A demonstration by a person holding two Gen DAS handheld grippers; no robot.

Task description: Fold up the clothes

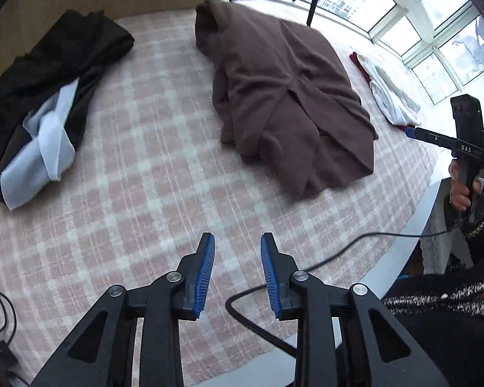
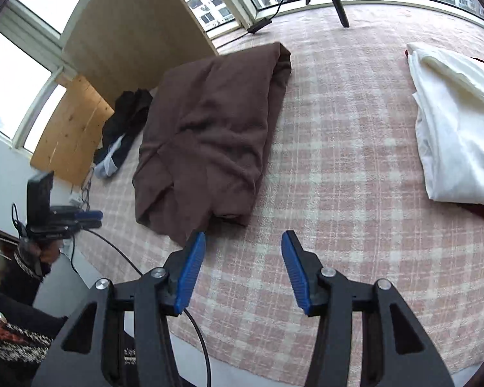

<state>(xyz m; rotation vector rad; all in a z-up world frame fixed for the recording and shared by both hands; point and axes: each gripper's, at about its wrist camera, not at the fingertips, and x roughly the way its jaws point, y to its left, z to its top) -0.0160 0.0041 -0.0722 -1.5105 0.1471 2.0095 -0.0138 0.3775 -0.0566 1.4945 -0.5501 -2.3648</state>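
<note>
The left gripper (image 1: pixel 237 245) hung spread over the plaid bedcover (image 1: pixel 151 174), holding nothing, well short of the brown garment (image 1: pixel 284 96) folded mid-bed (a black heap (image 1: pixel 58 64) lay far left). The right gripper (image 2: pixel 243 242) gaped wider, empty, its left fingertip (image 2: pixel 195 242) just beside the garment's near edge; contact unclear.
</note>
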